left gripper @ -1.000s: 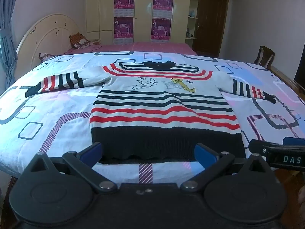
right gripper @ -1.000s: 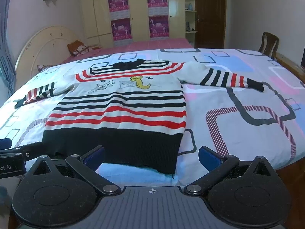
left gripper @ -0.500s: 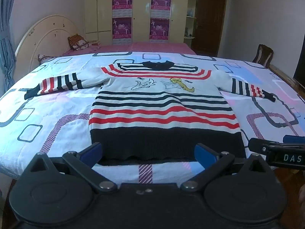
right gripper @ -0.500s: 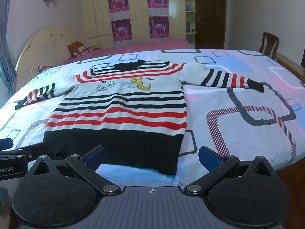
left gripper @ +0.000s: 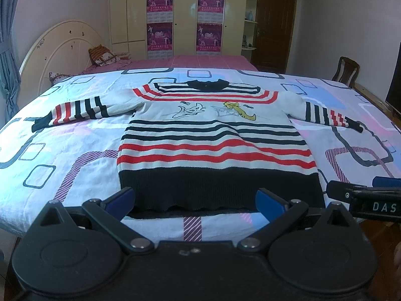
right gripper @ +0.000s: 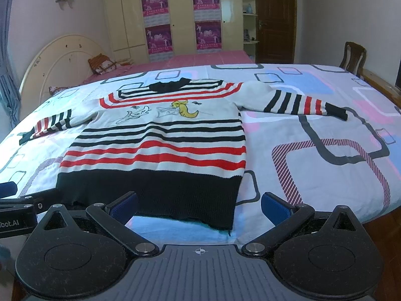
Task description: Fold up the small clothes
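Left gripper: fingers spread, holding nothing, short of the hem. Striped sweater lies flat on the bed ahead of both, sleeves outstretched, unfolded. Right gripper: fingers spread, empty. Every fold is judged outstanding.

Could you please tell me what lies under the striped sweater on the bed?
The striped sweater lies flat on a patterned bedsheet, which shows all around it. Whatever the sheet's pattern does beneath the sweater is covered and cannot be seen.
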Motion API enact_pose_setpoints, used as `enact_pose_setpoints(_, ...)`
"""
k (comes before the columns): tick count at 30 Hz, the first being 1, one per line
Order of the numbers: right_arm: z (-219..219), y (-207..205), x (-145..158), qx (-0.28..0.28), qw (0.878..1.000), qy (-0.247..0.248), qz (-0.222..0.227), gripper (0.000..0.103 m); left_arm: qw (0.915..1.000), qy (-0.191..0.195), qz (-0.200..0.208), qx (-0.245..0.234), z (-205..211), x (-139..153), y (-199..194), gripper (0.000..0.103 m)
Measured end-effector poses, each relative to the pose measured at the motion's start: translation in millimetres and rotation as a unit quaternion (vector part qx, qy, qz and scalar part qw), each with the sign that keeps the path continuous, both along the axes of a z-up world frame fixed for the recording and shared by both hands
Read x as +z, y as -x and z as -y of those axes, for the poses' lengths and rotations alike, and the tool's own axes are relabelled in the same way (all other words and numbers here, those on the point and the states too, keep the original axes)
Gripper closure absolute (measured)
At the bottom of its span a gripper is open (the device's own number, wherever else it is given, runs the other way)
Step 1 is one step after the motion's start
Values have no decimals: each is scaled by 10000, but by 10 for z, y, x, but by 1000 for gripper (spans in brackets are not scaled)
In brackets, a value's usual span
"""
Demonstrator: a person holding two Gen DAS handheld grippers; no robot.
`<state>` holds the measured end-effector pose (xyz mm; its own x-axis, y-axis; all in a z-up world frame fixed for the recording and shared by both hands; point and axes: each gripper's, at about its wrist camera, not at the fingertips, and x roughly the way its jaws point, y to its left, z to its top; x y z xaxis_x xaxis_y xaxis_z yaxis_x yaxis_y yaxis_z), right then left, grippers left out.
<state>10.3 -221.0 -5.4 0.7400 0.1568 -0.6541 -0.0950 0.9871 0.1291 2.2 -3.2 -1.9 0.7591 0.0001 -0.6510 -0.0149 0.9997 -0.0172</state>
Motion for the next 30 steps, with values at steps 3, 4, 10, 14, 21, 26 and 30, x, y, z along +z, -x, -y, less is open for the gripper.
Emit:
enact_pose_setpoints(3, -12, -9, -18, -2, 10000, -3, -13, 0, 10000, 1, -1, -1, -14, 0, -15, 0)
enact_pose_setpoints(4, -9, -10, -18, 2, 10000, -8, -10, 0, 10000, -2, -1, 3, -21, 2, -21, 0)
enact_pose_setpoints(10, -21, -19, -14, -6, 10000, -7, 0, 0, 10000, 8, 1, 5, -38, 5, -29, 0)
enact_pose_setpoints(14, -27, -24, -9, -1, 10000, -10, 1, 0, 10000, 3, 19, 1, -55, 8, -28, 0)
enact_pose_setpoints(21, -28, -23, -7, -9, 10000, -7, -5, 0, 10000, 32, 9, 26, -66, 10, -37, 0)
enact_pose_setpoints(26, -28, -31, 10, -28, 10000, -24, 3, 0, 10000, 36, 19, 33, -65, 10, -38, 0)
enact_pose_setpoints(30, -23, -25, 12, -29, 10000, -30, 17, 0, 10000, 29, 22, 37, -70, 10, -47, 0)
